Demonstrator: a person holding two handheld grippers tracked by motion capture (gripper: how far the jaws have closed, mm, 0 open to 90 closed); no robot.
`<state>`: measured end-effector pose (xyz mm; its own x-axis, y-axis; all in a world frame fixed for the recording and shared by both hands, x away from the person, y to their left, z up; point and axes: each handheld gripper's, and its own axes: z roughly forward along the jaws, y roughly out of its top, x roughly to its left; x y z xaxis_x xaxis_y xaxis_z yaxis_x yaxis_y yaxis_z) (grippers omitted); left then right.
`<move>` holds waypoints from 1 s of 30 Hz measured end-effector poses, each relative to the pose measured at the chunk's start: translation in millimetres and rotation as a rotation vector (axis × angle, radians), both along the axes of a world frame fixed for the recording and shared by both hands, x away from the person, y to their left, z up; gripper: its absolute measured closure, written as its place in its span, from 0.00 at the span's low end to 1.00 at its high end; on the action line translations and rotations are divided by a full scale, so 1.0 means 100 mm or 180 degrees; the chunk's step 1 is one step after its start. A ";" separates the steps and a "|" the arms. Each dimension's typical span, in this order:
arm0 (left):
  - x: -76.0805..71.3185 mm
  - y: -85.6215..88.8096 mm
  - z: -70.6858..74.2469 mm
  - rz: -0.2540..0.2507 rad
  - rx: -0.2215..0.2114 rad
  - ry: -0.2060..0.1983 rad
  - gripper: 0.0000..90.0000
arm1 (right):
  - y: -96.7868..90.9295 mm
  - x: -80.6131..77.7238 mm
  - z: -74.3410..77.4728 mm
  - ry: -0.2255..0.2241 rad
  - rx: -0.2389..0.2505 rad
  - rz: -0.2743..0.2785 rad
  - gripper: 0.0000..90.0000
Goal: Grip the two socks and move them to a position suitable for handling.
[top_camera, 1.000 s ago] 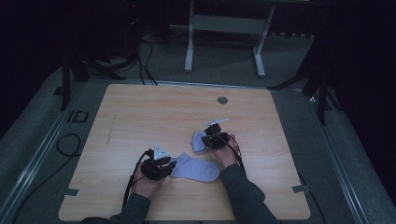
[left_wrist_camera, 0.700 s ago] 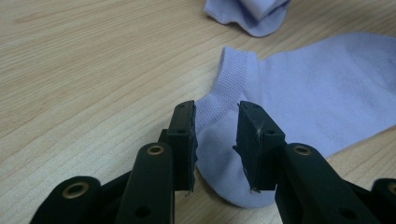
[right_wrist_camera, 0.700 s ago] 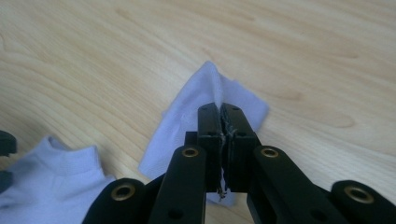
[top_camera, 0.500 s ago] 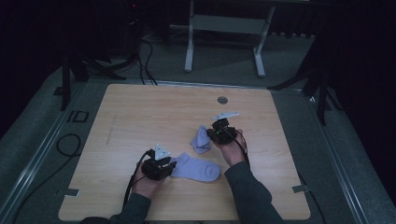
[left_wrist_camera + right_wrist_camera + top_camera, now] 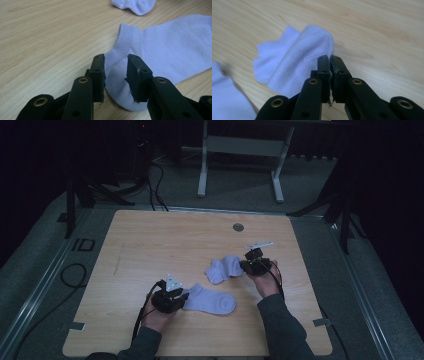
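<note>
We see two pale socks on the bench [image 5: 150, 240]; the flat sock [image 5: 212, 299] lies near the front edge, the crumpled sock [image 5: 224, 268] just behind it, apart; our left tool [image 5: 115, 75] sits with jaws partly open around the heel of the flat sock, the pads look clear of the cloth, so no grip there; our right tool [image 5: 330, 75] is clamped tight on an edge of the crumpled sock, part of which hangs folded below it; both socks look light, soft, floppy, not fragile; we judge they will sag and drag when lifted; best hold is the ribbed cuff [image 5: 126, 37] or a toe edge, pinching one thin layer.
</note>
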<state>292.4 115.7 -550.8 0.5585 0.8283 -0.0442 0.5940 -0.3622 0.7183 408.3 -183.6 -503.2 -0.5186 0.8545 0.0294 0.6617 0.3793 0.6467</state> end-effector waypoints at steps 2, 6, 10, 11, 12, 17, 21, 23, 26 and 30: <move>0.00 0.00 0.00 -0.0003 0.0005 0.0004 0.75 | -0.07 0.00 -0.05 0.0048 -0.0003 -0.0039 0.96; 0.00 0.00 0.00 0.0003 0.0004 0.0005 0.75 | -0.13 -0.02 -0.10 0.0082 -0.0001 -0.0057 0.96; 0.00 0.00 0.00 0.0007 0.0004 0.0011 0.75 | -0.19 -0.06 -0.16 0.0108 -0.0119 -0.0057 0.95; 0.00 0.00 0.00 0.0009 0.0007 0.0010 0.75 | -0.20 -0.07 -0.17 0.0116 -0.0130 -0.0051 0.95; 0.00 0.00 0.00 0.0006 0.0009 0.0009 0.75 | -0.21 -0.09 -0.17 0.0135 -0.0146 -0.0050 0.95; 0.01 0.00 0.00 0.0010 0.0009 0.0011 0.75 | -0.25 -0.13 -0.23 0.0145 -0.0350 -0.0014 0.94; 0.01 0.01 0.00 0.0015 0.0003 0.0015 0.75 | -0.30 -0.13 -0.26 0.0146 -0.0474 0.0011 0.94; 0.02 0.01 -0.01 0.0017 0.0005 0.0012 0.75 | -0.32 -0.13 -0.26 0.0149 -0.0530 0.0025 0.94; 0.02 0.01 -0.01 0.0029 -0.0004 0.0017 0.75 | -0.36 -0.13 -0.27 0.0163 -0.0556 0.0025 0.93; 0.02 0.02 0.00 0.0033 -0.0003 0.0017 0.75 | -0.43 -0.14 -0.28 0.0176 -0.0568 0.0001 0.93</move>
<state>294.1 117.5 -551.2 0.5495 0.8341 -0.0480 0.6016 -0.3552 0.7155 394.4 -226.2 -530.7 -0.5205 0.8487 -0.0941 0.6944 0.4849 0.5317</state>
